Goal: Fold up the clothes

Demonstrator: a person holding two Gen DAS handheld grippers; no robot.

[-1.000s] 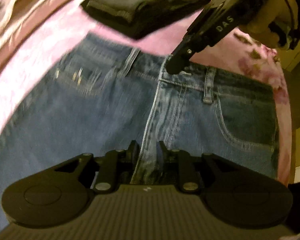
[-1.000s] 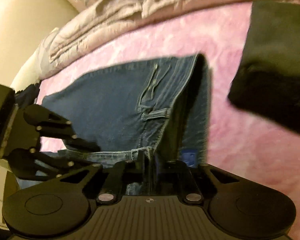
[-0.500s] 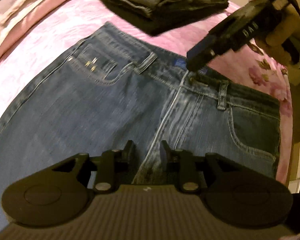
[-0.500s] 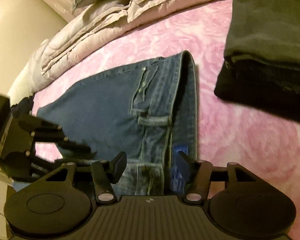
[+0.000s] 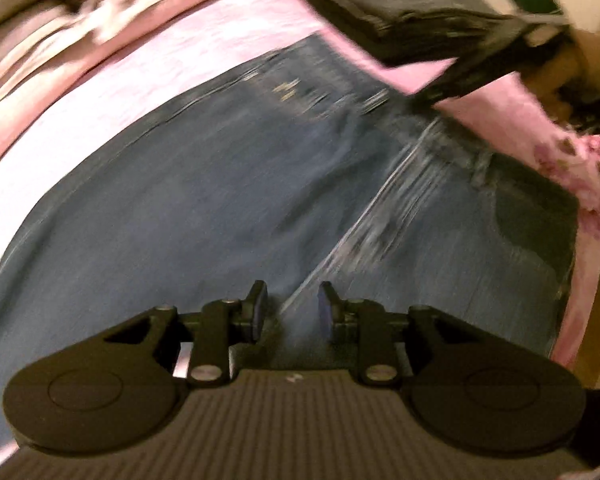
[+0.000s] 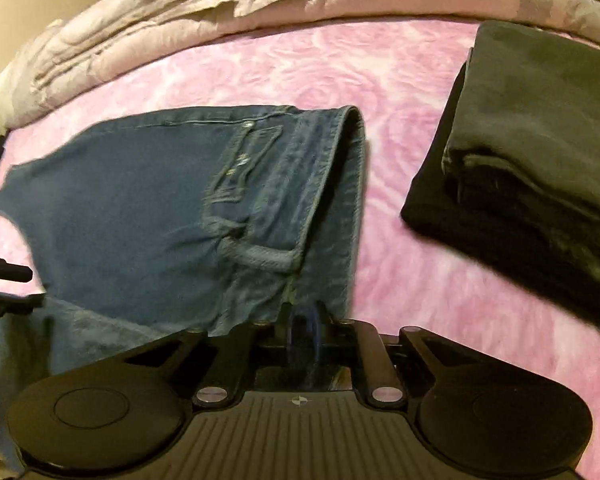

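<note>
1. The right gripper (image 6: 303,322) – spread wide half a second ago – now pinches the waistband of the blue denim jeans (image 6: 148,216), lifting it off the pink floral bedspread (image 6: 300,76).
2. The left gripper (image 5: 288,312), slightly parted over the seam, has slid along the leg – nothing held.
3. Likely next: folding.

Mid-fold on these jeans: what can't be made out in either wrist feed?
- Left wrist view: motion blur smears the jeans, so stitching and pockets are unreadable.
- Same view: whether the left tool pinches denim is lost to blur.
- Right wrist view: the jeans' legs are cut off at the left edge and partly hidden behind the right tool.
- Right wrist view: the dark folded stack is cut by the right edge, so its item count is unclear.
</note>
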